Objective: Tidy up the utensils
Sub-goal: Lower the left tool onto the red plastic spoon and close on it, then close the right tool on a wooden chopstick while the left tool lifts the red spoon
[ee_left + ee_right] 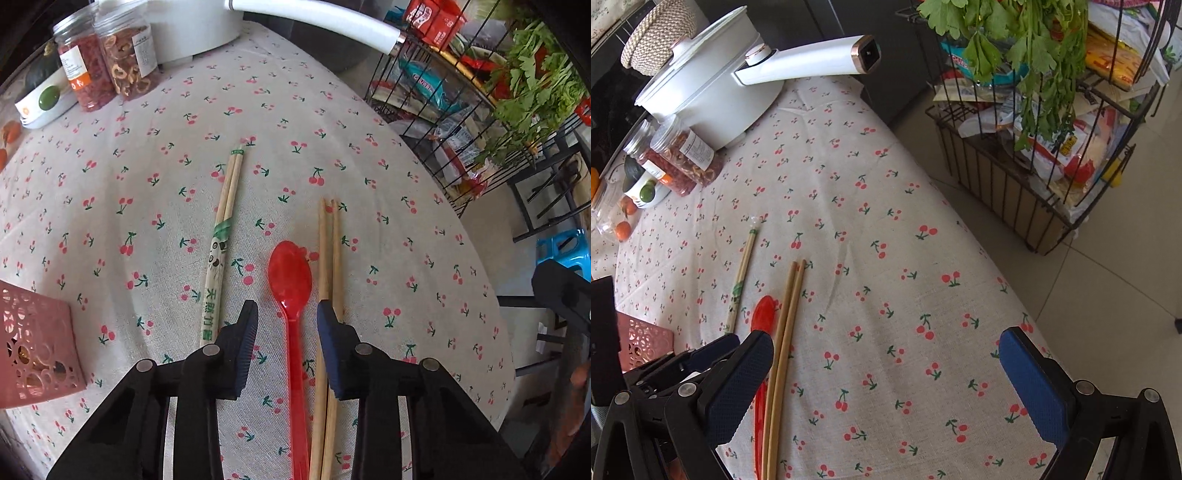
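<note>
A red plastic spoon [291,295] lies on the cherry-print tablecloth [147,177], bowl away from me. My left gripper [287,314] is open, its fingers on either side of the spoon's handle, just above it. A bare pair of wooden chopsticks [328,266] lies right of the spoon, under the right finger. A wrapped pair of chopsticks [221,240] lies to the left. My right gripper [886,354] is open and empty above bare cloth; the bare chopsticks [786,332] and spoon [764,314] lie beside its left finger.
A pink perforated basket [33,347] stands at the left edge, also in the right wrist view [642,343]. Jars [107,62], a white pot [709,96] and fruit stand at the table's far end. A wire rack [1034,166] with greens and packets stands beyond the right table edge.
</note>
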Demonstrator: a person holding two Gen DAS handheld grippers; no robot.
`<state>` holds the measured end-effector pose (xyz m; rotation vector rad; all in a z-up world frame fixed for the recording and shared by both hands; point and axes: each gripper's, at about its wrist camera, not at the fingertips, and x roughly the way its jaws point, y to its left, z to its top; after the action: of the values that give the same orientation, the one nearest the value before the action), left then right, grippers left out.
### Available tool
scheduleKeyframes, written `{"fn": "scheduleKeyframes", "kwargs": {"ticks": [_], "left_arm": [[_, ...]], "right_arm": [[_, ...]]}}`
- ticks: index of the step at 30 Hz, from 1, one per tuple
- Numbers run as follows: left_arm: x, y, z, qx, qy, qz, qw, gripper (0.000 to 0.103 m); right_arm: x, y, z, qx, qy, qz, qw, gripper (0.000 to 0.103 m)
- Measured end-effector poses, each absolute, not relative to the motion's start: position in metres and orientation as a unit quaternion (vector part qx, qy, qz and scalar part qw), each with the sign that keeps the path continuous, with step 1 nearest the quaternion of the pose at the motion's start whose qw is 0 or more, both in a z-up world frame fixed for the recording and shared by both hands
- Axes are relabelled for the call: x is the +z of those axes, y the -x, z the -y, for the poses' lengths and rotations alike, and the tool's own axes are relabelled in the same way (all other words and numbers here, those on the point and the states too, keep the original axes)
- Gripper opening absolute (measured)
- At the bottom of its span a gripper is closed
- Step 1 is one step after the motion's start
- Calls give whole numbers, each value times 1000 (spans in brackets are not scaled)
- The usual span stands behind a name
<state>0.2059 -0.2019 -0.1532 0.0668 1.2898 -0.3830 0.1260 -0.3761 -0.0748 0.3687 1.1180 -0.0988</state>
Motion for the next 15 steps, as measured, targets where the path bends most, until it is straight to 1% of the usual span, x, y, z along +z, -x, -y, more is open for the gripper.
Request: {"fn": "scheduleKeyframes", "kwargs": {"ticks": [4,5,6,7,11,15], "left_arm": [[-158,-217,209,-174,-50,-597,782,34],[-158,-218,210,-173,-52,-598,781,33],[-158,-219,210,-172,-55,-598,781,28],[-158,-219,211,-170,-58,-598,781,26],[-154,-216,206,-174,-53,-587,789,26],[-135,-200,193,-188,-45,-561,805,26]], "right_arm": [[-77,-134,373,-42,-171,-530,829,101],[-78,-135,373,-43,-172,-531,828,101],[-80,-137,373,-44,-172,-533,827,101],[-80,-138,373,-44,-172,-534,827,101],[-84,-139,370,-49,-167,-539,824,101],[-87,-138,365,-50,-155,-544,823,101]]}}
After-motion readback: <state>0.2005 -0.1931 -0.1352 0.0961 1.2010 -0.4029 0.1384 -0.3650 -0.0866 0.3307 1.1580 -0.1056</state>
